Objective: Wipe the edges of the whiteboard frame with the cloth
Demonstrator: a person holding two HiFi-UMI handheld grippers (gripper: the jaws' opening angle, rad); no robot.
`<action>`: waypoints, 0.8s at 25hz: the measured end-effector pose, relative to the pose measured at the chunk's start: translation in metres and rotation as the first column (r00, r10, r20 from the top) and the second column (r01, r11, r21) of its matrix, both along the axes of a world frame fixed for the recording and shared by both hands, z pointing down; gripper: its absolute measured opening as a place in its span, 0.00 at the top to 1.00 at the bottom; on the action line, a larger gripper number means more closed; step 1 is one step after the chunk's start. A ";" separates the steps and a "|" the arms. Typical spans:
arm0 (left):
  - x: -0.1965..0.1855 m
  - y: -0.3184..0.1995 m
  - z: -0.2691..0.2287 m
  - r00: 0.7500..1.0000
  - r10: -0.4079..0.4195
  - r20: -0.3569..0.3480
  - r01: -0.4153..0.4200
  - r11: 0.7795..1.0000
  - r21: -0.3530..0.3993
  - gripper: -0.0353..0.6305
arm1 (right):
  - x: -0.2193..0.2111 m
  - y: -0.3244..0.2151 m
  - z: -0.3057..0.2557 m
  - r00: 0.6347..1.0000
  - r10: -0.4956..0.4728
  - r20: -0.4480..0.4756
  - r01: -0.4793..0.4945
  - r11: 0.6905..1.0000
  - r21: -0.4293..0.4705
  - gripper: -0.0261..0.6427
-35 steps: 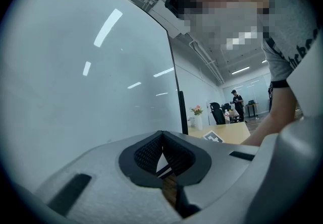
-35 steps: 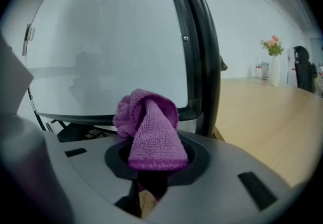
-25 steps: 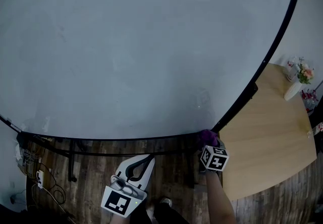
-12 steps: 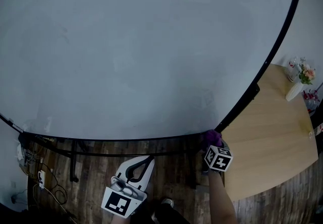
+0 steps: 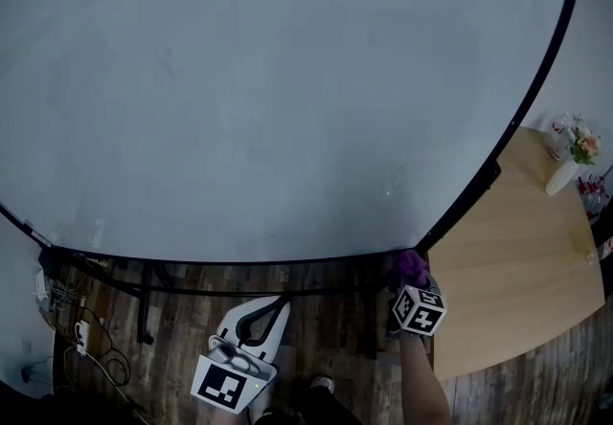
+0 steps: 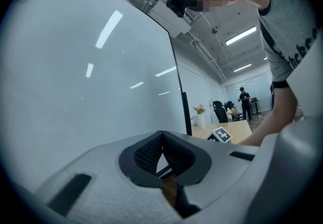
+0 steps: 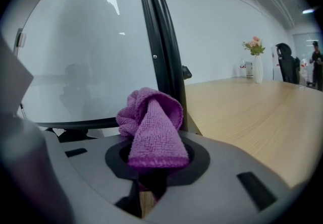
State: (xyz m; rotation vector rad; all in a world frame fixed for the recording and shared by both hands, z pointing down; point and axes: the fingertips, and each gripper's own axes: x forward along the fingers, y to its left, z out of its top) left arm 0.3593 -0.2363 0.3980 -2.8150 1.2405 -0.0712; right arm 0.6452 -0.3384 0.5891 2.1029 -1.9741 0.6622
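The right tool [image 7: 156, 163] is closed on the purple cloth [image 7: 154, 132]. A folded wad sticks out past its jaws, in the middle of the right gripper view. In the head view the cloth sits at the lower right, by the corner where the bottom rail of the black frame [image 5: 287, 263] meets the side rail. It looks just beside or against the frame, but real contact cannot be confirmed. The left tool [image 6: 162, 140] is at the bottom centre of the head view. Its jaws are together on nothing, and it is well apart from the whiteboard [image 5: 268, 88].

The step in hand appears to be starting a wipe at this corner. To do it well:
- Press the wad, not the jaw tips, onto the rail, so that hard plastic does not scrape the frame.
- Hold the grip firm, since drag along the rail could tug the cloth out.
- Follow the rail in one steady line, probably up the side rail towards the upper right.
- Keep the tool tilted so the cloth wraps the rail's outer edge.
- Mind the desk [image 5: 517, 260] close by on the right, which narrows the room there.
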 end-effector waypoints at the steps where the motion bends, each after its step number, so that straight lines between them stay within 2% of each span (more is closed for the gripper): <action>1: -0.004 0.002 -0.001 1.000 -0.003 -0.001 0.003 1.000 0.001 0.92 | -0.003 0.004 -0.003 1.000 -0.004 -0.001 0.004 1.000 0.006 0.84; 12: -0.054 0.044 -0.014 1.000 -0.030 -0.003 0.030 0.999 0.017 0.92 | -0.051 0.062 -0.046 0.998 -0.061 -0.008 0.062 0.995 0.084 0.84; 20: -0.100 0.080 -0.027 0.997 -0.080 0.004 0.080 0.996 0.034 0.92 | -0.098 0.105 -0.081 0.992 -0.121 -0.023 0.123 0.984 0.130 0.84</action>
